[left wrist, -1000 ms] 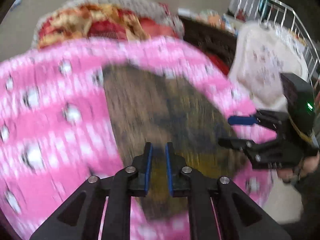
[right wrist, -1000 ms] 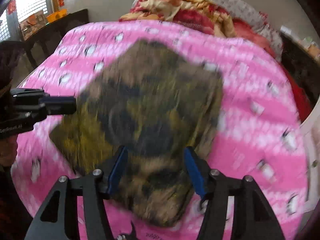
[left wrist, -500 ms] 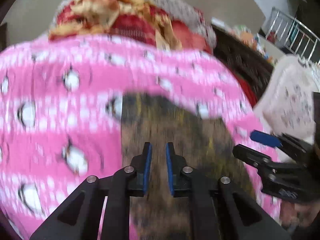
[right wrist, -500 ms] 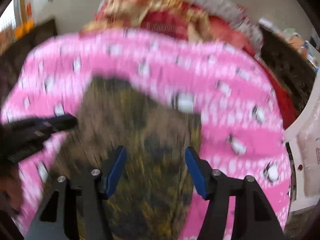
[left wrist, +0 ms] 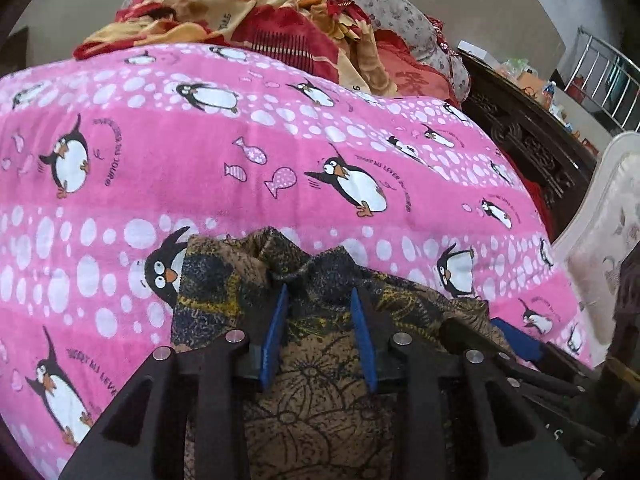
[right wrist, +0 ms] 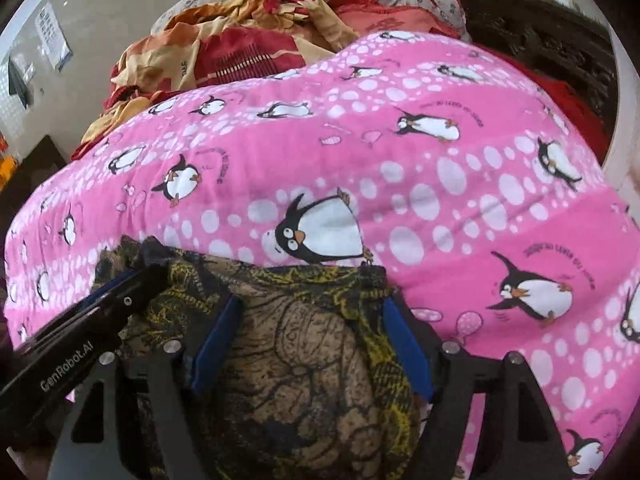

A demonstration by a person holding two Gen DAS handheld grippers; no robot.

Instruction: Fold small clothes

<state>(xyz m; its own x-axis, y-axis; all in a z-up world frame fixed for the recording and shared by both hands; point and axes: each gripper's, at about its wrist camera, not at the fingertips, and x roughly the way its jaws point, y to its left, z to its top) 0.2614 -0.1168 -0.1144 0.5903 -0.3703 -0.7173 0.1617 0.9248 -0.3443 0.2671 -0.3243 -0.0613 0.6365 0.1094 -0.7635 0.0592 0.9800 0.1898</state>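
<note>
A brown, black and yellow patterned garment (left wrist: 316, 392) (right wrist: 304, 360) lies on a pink penguin blanket (left wrist: 240, 128) (right wrist: 440, 160). My left gripper (left wrist: 319, 292) sits low over the garment's far edge. Its jaws are opening, and a raised pucker of cloth stands between the tips, no longer pressed by the pads. My right gripper (right wrist: 313, 300) is beside it over the same edge. Its jaws are opening wide and the cloth lies loose between the blue pads. Each gripper shows in the other's view: the right gripper (left wrist: 512, 340) and the left gripper (right wrist: 120, 296).
Crumpled red and orange bedding (left wrist: 248, 8) (right wrist: 240, 48) is heaped at the blanket's far end. A dark carved wooden frame (left wrist: 532, 136) runs along the right side. Beyond it are a pale padded piece (left wrist: 612, 216) and a metal rail (left wrist: 600, 68).
Both grippers have swept over the garment and come down at its edge. The left jaws, shut before, have parted. The right jaws have spread wider.
</note>
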